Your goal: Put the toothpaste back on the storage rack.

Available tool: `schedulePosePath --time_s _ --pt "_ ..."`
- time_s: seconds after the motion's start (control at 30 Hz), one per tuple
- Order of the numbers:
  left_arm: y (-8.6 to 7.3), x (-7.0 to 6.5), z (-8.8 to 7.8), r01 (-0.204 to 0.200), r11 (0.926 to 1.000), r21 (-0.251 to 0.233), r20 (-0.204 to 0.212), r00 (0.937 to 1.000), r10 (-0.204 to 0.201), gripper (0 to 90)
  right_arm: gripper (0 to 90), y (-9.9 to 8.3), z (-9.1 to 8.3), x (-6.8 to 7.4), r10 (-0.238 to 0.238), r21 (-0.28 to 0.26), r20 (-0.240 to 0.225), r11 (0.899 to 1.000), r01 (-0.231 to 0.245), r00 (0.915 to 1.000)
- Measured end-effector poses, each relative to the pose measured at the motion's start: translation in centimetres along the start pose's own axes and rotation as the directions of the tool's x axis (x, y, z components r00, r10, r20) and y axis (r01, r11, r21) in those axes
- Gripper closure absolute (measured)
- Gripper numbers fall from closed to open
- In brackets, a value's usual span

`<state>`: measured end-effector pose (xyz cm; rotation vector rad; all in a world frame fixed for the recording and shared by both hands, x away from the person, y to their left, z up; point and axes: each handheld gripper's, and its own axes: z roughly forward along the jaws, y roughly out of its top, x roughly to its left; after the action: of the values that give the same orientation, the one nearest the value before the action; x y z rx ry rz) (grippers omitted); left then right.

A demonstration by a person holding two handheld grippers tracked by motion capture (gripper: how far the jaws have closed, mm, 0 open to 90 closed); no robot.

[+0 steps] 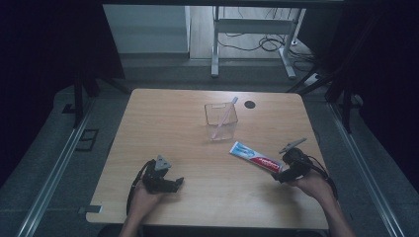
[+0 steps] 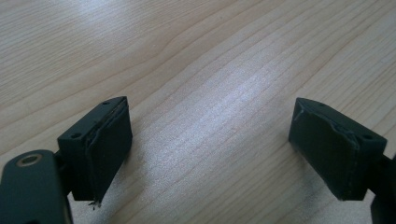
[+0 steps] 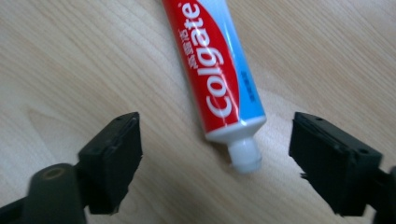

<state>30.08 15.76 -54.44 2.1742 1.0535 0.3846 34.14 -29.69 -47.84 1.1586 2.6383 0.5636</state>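
Right claw [image 3: 215, 163] open, straddling toothpaste tube [image 3: 212, 70] cap at 12 o'clock, approach step; next advance, close; left claw [image 2: 210, 149] open, idle on desk [image 1: 188, 187].

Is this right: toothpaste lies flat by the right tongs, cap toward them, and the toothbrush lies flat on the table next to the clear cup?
One thing is off: the toothbrush stands tilted inside the clear cup, not flat beside it, as the high view shows. The rest holds: the toothpaste lies flat on the table with its cap toward the right tongs.
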Motion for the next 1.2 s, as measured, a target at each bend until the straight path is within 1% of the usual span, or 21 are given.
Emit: schedulePosePath --time_s 0.07,0.2,0.27,0.4,0.47,0.6,0.87,0.97,1.0,1.07,1.2 --pt "0.0 0.0 0.0 0.000 1.0000 0.001 0.000 1.0000 0.000 13.4 21.7 0.5 0.3 -0.1 -0.003 0.009 -0.001 1.000 0.003 1.0000" --pt "0.0 0.0 0.0 0.000 1.0000 0.000 0.000 1.0000 0.000 13.4 26.1 1.2 0.8 -0.3 -0.018 0.014 -0.005 1.000 0.018 0.9998" --pt "0.0 0.0 0.0 0.000 1.0000 0.001 0.000 1.0000 0.000 13.4 27.6 1.7 1.0 -0.3 -0.017 0.015 -0.011 1.000 0.018 0.9998" --pt "0.0 0.0 0.0 0.000 1.0000 0.001 0.000 1.0000 0.000 13.4 29.6 2.5 1.6 -0.3 -0.033 0.030 -0.007 0.999 0.033 0.9994" --pt "0.0 0.0 0.0 0.000 1.0000 0.001 0.000 1.0000 0.000 13.4 30.9 2.9 1.8 -0.4 -0.036 0.028 -0.006 0.999 0.036 0.9993" --pt "0.0 0.0 0.0 0.000 1.0000 0.002 0.000 1.0000 0.000 13.4 32.4 3.7 2.5 -0.4 -0.033 0.017 -0.034 0.999 0.034 0.9989" --pt "0.0 0.0 0.0 0.000 1.0000 0.001 0.000 1.0000 0.000 13.4 37.4 5.0 4.0 -0.4 -0.053 0.052 -0.046 0.997 0.055 0.9976" --pt "0.0 0.0 0.0 0.000 1.0000 0.001 0.000 1.0000 0.000 13.4 39.0 5.3 4.3 -0.4 -0.062 0.056 -0.046 0.996 0.065 0.9970" --pt "0.0 0.0 0.0 0.000 1.0000 0.001 0.000 1.0000 0.000 13.4 39.9 5.5 4.5 -0.3 -0.059 0.057 -0.051 0.996 0.062 0.9969" --pt "0.0 0.0 0.0 0.000 1.0000 0.001 0.000 1.0000 0.000 13.4 41.3 5.7 4.8 -0.4 -0.071 0.058 -0.061 0.996 0.074 0.9957" --pt "0.0 0.0 0.0 0.000 1.0000 0.001 0.000 1.0000 0.000 13.4 43.8 6.2 5.3 -0.2 -0.076 0.064 -0.071 0.995 0.081 0.9946"
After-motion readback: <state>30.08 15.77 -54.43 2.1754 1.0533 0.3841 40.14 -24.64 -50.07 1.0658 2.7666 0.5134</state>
